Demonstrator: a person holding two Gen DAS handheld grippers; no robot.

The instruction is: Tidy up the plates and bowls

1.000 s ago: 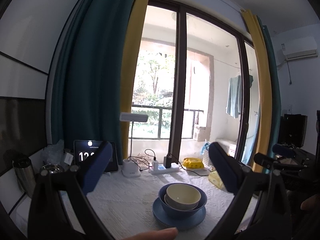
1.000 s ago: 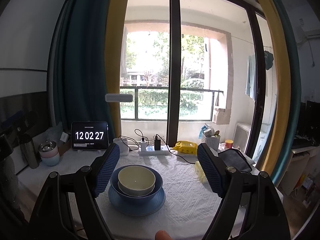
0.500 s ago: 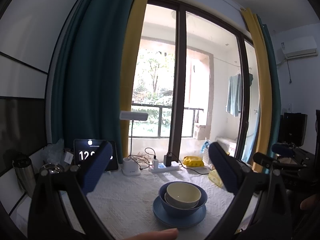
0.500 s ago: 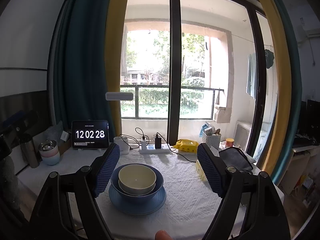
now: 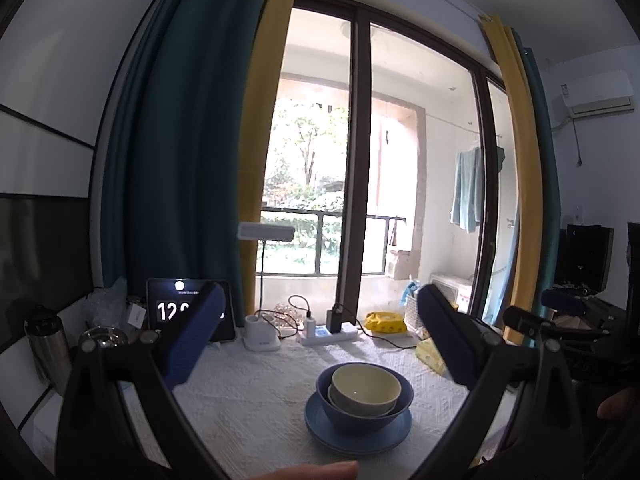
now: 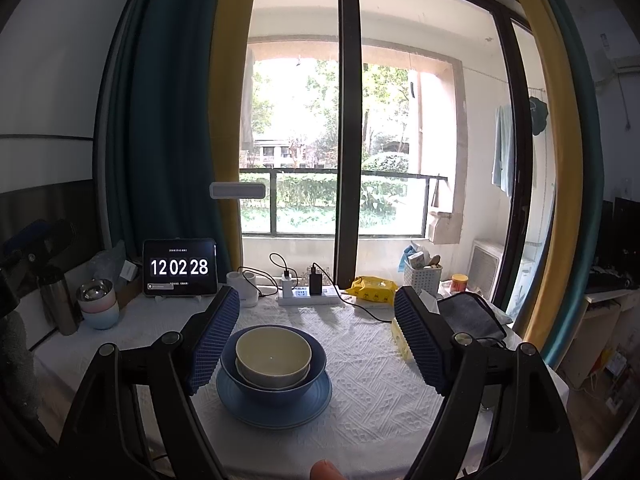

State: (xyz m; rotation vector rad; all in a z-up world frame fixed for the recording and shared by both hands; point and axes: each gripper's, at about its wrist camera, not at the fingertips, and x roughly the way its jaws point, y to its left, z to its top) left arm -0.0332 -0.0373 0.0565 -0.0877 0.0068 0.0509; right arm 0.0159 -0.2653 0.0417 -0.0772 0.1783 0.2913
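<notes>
Stack at lower centre of frame on white tablecloth (image 6: 380, 392): cream bowl (image 6: 273, 354) nested in blue bowl (image 6: 273, 376), blue bowl on blue plate (image 6: 274, 402). Looks ceramic – stiff, glazed-slippery, breakable; best taken by rim. Both bowls empty. Left gripper (image 5: 320, 344) wide, holding nothing – right gripper (image 6: 316, 340) same, hovering near stack.

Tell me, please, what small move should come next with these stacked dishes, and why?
Probably lower the right gripper toward the cream bowl. That bowl sits nested in the blue bowl, which stands on the blue plate, so it has to come off first. Both grippers are open and empty, and the right one already frames the stack, while the left gripper sits further off.
</notes>
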